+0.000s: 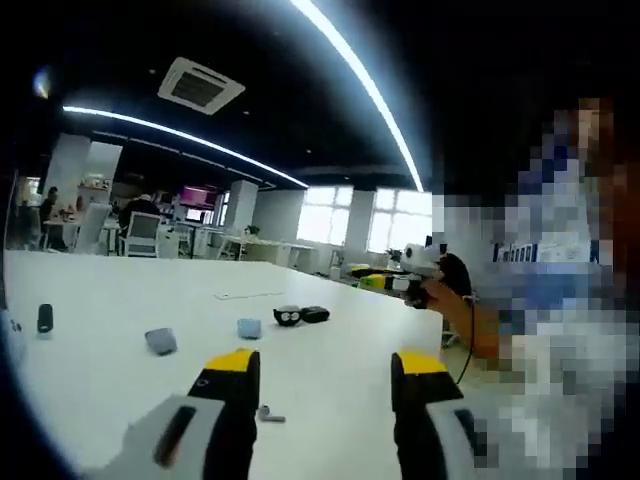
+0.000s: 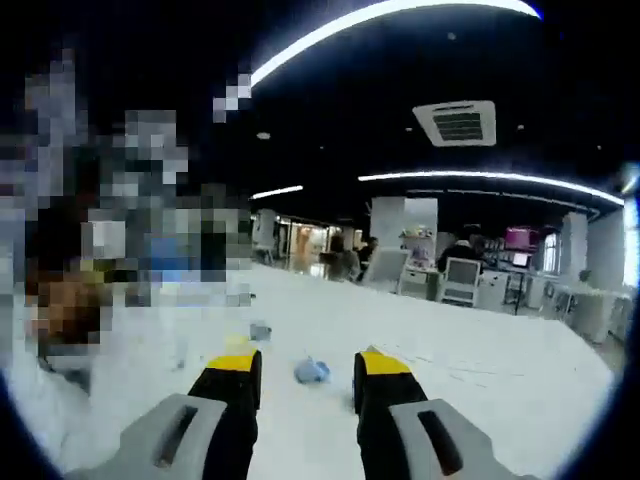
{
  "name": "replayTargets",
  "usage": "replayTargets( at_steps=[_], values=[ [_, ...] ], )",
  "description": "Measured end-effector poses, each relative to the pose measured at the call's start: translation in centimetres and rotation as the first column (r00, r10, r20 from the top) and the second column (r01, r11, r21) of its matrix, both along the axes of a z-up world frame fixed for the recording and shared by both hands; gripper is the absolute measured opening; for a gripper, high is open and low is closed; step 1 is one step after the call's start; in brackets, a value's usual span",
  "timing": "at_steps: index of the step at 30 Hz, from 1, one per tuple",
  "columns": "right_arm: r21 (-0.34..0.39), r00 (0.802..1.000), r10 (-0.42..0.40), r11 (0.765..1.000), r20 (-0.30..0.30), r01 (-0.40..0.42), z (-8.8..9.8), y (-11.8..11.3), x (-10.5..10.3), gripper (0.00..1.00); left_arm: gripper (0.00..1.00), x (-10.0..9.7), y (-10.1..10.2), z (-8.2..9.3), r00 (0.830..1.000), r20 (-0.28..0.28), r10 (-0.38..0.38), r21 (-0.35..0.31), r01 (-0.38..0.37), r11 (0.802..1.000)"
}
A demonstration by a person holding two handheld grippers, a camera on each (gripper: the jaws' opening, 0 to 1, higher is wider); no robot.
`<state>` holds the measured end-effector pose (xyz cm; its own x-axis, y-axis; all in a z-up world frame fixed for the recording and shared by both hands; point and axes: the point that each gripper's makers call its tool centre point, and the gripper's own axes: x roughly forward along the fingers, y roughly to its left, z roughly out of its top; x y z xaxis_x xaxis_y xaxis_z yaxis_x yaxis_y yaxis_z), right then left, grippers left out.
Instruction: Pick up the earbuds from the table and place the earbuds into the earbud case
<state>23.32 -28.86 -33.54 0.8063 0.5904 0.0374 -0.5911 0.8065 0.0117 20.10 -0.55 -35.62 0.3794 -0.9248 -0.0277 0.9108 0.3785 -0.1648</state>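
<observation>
Earbud [image 1: 270, 414]: small, pale, lying on table [image 1: 120, 300].

A large open office is seen under a dark ceiling [image 1: 300, 110]. Long light strips [image 1: 360, 75] are mounted overhead, and a square air vent [image 2: 457, 122] is set into the ceiling. A wide white table [image 1: 330, 350] is placed in the foreground. Bright windows [image 1: 395, 218] are located on the far wall. White pillars [image 1: 240, 205], desks and office chairs [image 1: 143, 233] are arranged behind.
</observation>
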Motion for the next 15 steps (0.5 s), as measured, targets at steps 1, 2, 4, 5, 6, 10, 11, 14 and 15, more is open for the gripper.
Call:
replayTargets(
  at_steps=[1,2,4,5,6,10,11,14,15],
  values=[
    [0.035,1.000,0.007,0.999,-0.011,-0.006,0.5,0.5,-0.4,0.36,0.56,0.1,0.0,0.4,1.000,0.002,0.001,-0.002,-0.001,1.000],
    [0.059,1.000,0.010,0.998,0.016,-0.011,1.7,1.3,-1.3,0.36,0.56,0.4,0.2,1.2,1.000,0.011,0.012,-0.011,-0.012,1.000],
    [0.050,0.999,0.028,0.998,0.033,-0.030,2.4,2.6,-2.4,0.36,0.55,0.7,0.5,2.1,0.999,0.038,0.033,-0.015,-0.032,0.999],
    [0.050,0.999,0.028,0.998,0.032,-0.030,2.6,3.1,-2.9,0.36,0.55,1.0,0.7,2.4,0.997,0.051,0.051,-0.008,-0.051,0.999],
    [0.039,0.999,0.022,0.999,0.048,-0.024,2.8,3.7,-3.3,0.36,0.55,1.5,1.0,2.6,0.994,0.072,0.083,-0.002,-0.083,0.997],
    [0.005,0.997,0.071,0.997,0.036,-0.072,1.5,6.0,-5.3,0.43,0.54,1.8,1.5,2.3,0.987,0.110,0.117,0.015,-0.119,0.993],
    [0.016,0.995,0.096,0.995,0.006,-0.096,1.2,6.5,-5.5,0.43,0.54,1.8,1.5,1.9,0.987,0.109,0.115,0.040,-0.119,0.992],
    [-0.024,0.995,0.103,0.994,0.015,-0.102,1.2,7.2,-6.1,0.45,0.54,1.8,1.5,1.7,0.982,0.137,0.131,0.068,-0.141,0.988],
    [-0.022,0.996,0.092,0.996,0.016,-0.092,1.2,7.1,-6.1,0.45,0.54,1.7,1.4,1.6,0.983,0.135,0.128,0.073,-0.139,0.988]
  ],
)
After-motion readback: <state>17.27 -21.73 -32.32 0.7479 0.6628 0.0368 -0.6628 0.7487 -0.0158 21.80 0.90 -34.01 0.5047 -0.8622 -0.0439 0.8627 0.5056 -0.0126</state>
